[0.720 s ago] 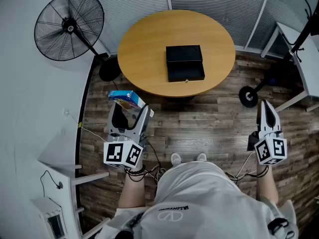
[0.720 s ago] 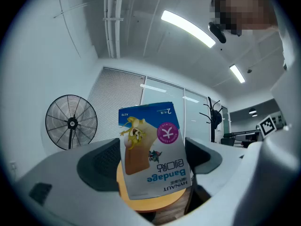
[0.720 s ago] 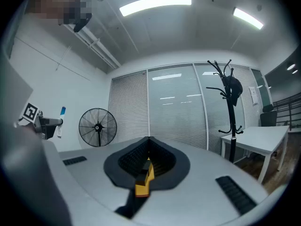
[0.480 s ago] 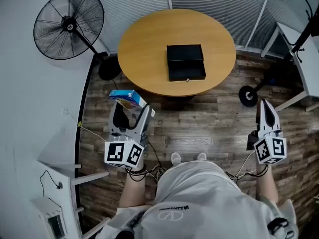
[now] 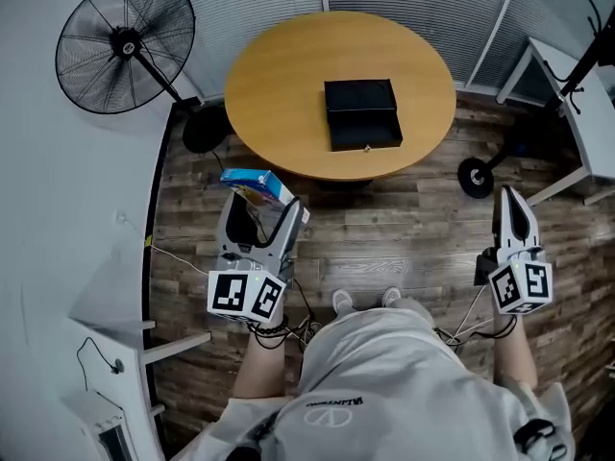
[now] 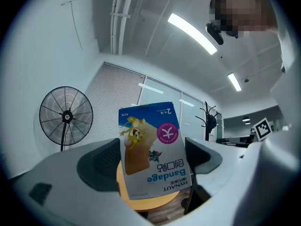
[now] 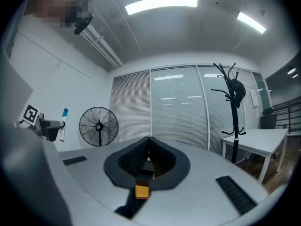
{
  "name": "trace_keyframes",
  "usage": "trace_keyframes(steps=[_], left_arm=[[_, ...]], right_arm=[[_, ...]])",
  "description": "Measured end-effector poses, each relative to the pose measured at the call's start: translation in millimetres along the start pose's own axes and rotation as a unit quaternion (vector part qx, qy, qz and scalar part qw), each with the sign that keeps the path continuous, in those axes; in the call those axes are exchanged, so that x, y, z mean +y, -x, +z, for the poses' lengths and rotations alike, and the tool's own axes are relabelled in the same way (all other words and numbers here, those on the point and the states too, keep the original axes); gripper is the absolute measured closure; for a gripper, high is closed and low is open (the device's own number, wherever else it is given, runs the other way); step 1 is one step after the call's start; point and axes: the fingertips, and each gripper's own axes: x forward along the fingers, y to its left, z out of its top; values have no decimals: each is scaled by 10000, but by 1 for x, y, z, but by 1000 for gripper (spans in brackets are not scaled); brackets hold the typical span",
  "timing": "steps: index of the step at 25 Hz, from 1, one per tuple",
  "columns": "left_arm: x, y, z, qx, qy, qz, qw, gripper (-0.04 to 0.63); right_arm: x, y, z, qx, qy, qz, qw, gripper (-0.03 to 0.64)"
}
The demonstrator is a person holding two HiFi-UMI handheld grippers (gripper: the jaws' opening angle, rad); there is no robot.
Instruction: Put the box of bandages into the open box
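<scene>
The blue and white box of bandages [image 5: 252, 184] hangs over the floor, near the table's front left edge, gripped by its sides in my left gripper [image 5: 261, 209]. In the left gripper view the box of bandages [image 6: 151, 149] stands upright between the wide-set pads of the left gripper [image 6: 150, 161], its print upside down. The open black box [image 5: 361, 115] lies on the round wooden table [image 5: 279, 84], lid folded back, with nothing showing inside. My right gripper [image 5: 509, 203] hangs low at the right with its jaws together and nothing in them; the right gripper [image 7: 149, 140] shows the same in its own view.
A standing fan [image 5: 106, 46] is at the left of the table, with its base [image 5: 202, 131] by the table edge. A white desk [image 5: 577, 94] and a black stand base [image 5: 476, 177] are at the right. A coat rack [image 7: 233, 98] stands by the blinds.
The left gripper and the box of bandages have shifted slightly right and lower in the head view. The table and fan have slid a little up the frame. The right gripper is unchanged.
</scene>
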Motion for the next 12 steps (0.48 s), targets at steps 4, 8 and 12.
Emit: trace_keyframes(steps=[4, 8, 12], left_arm=[[7, -2, -5, 40, 27, -177, 9998, 158], [13, -3, -10, 101, 97, -206, 9997, 158], [13, -17, -14, 148, 102, -239, 9996, 158]], right_arm=[[17, -2, -4, -7, 56, -51, 10000, 598], [27, -5, -11, 57, 113, -38, 9999, 598], [23, -13, -14, 65, 81, -60, 9999, 598]])
